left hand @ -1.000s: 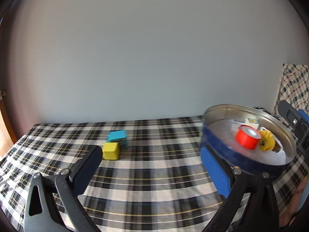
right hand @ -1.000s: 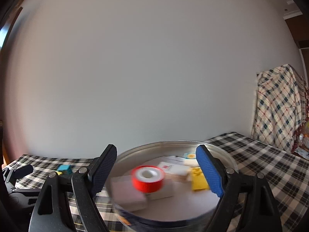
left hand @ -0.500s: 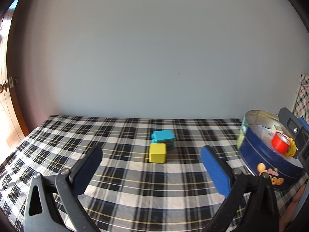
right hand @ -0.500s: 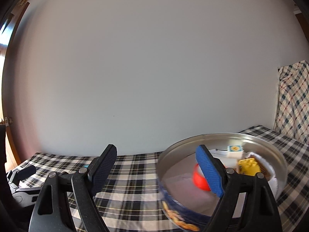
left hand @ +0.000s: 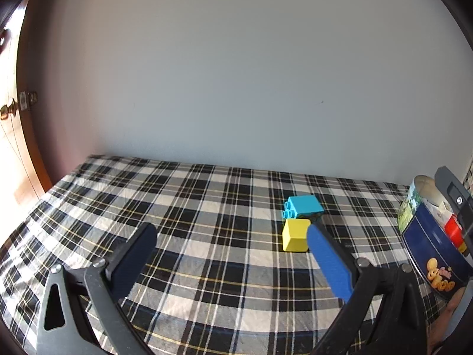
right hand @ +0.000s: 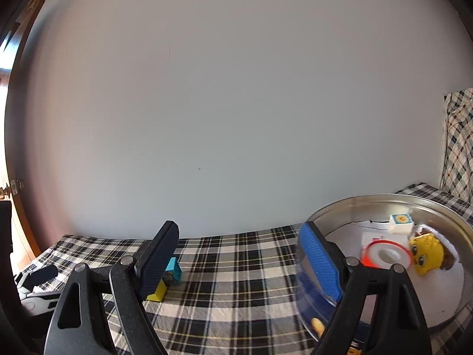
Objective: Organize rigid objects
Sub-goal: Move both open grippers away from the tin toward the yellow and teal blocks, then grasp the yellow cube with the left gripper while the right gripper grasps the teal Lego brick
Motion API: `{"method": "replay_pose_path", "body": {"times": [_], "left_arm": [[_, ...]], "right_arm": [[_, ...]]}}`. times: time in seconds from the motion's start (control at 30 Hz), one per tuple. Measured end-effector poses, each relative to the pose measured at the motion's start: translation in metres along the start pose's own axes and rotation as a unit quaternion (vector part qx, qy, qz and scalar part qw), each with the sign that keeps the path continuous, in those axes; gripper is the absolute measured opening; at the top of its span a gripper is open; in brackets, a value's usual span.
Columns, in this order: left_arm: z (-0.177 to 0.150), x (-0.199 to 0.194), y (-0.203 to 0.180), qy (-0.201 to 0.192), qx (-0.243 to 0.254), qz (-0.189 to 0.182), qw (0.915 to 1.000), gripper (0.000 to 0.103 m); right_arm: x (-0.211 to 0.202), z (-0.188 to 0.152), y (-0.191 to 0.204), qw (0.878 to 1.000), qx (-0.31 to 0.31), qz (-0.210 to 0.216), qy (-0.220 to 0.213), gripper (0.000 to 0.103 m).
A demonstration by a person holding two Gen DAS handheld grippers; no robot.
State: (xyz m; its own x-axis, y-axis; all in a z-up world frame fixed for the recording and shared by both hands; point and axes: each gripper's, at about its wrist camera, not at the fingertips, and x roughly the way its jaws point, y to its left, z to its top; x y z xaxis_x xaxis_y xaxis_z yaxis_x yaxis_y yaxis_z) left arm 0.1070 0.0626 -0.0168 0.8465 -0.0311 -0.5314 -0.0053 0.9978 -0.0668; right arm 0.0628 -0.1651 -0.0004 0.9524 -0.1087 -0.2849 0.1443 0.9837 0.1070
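Note:
A yellow block (left hand: 295,235) and a cyan studded brick (left hand: 303,206) lie side by side on the plaid cloth (left hand: 207,207). My left gripper (left hand: 233,251) is open and empty, short of the blocks and to their left. A round blue tin (left hand: 428,254) stands at the right. In the right wrist view the tin (right hand: 384,201) holds a red tape roll (right hand: 385,254), a yellow toy (right hand: 427,254) and a small white cube (right hand: 400,223). My right gripper (right hand: 239,245) is open and empty, left of the tin. The blocks (right hand: 170,278) show behind its left finger.
A grey wall (left hand: 236,74) backs the bed. A wooden door with a brass knob (left hand: 6,112) is at the far left. A plaid pillow or cloth (right hand: 458,139) stands at the far right. The left gripper's body (right hand: 38,281) shows low left in the right wrist view.
Both grippers have swung left. The tin has slid to the right edge of each view and the blocks have come closer to my left gripper.

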Motion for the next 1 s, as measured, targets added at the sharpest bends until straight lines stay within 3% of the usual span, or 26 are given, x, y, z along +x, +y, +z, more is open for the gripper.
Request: {"method": "replay_pose_path", "body": {"times": [0.3, 0.43, 0.5, 0.7, 1.0], "left_arm": [[0.004, 0.025, -0.029, 0.047, 0.032, -0.03, 0.9979, 0.101], [0.007, 0.049, -0.044, 0.089, 0.043, -0.039, 0.9944, 0.08], [0.007, 0.06, -0.048, 0.111, 0.041, -0.03, 0.9925, 0.08], [0.01, 0.07, -0.048, 0.123, 0.02, -0.025, 0.9918, 0.081], [0.013, 0.083, -0.058, 0.146, 0.03, -0.061, 0.9869, 0.081]], "right_arm": [[0.027, 0.002, 0.016, 1.0, -0.006, -0.023, 0.005, 0.086], [0.027, 0.002, 0.012, 1.0, 0.01, -0.016, 0.003, 0.086], [0.03, 0.002, 0.01, 1.0, 0.014, -0.011, 0.007, 0.086], [0.043, 0.002, 0.011, 1.0, 0.013, -0.01, 0.016, 0.086], [0.06, 0.003, 0.019, 0.999, 0.006, -0.006, 0.031, 0.086]]}}
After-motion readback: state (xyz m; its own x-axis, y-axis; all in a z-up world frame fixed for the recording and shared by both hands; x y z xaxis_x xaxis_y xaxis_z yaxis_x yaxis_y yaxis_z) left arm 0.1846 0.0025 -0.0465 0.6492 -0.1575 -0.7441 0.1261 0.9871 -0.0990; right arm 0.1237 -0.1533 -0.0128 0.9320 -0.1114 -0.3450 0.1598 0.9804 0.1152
